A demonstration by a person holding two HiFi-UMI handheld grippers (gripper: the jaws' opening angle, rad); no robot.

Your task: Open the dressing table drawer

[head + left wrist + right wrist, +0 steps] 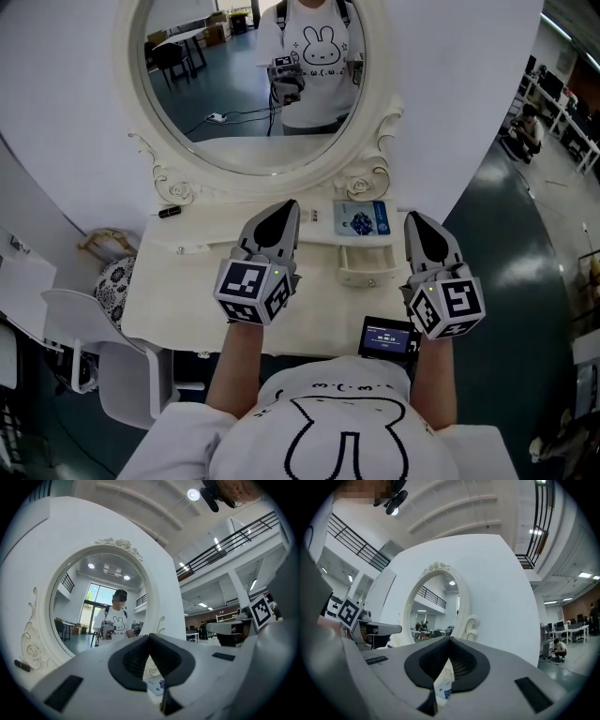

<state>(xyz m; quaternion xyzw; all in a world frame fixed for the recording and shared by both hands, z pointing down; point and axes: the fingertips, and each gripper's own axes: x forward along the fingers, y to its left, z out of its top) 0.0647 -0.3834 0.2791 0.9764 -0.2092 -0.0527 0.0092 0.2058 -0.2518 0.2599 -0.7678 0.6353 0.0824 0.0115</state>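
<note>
Left gripper [287, 208] is held level in front of the mirror [251, 75], below its lower rim. Its jaws are closed tip to tip with nothing between them, and the left gripper view confirms the pads meet at the front. Right gripper [413, 221] is held alongside, below and to the right of the mirror, its jaws likewise closed and empty. Neither gripper touches the furniture.

The drawer [367, 266] sits under the mirror's lower right scroll, between the two grippers and nearer the right one. It appears drawn forward of the shelf front, with its knob facing the person. A blue-and-white pack [361, 221] lies just behind it, against the mirror's base. A small black item [170, 212] rests on the dressing table [187, 300] below the mirror's lower left scroll.
</note>
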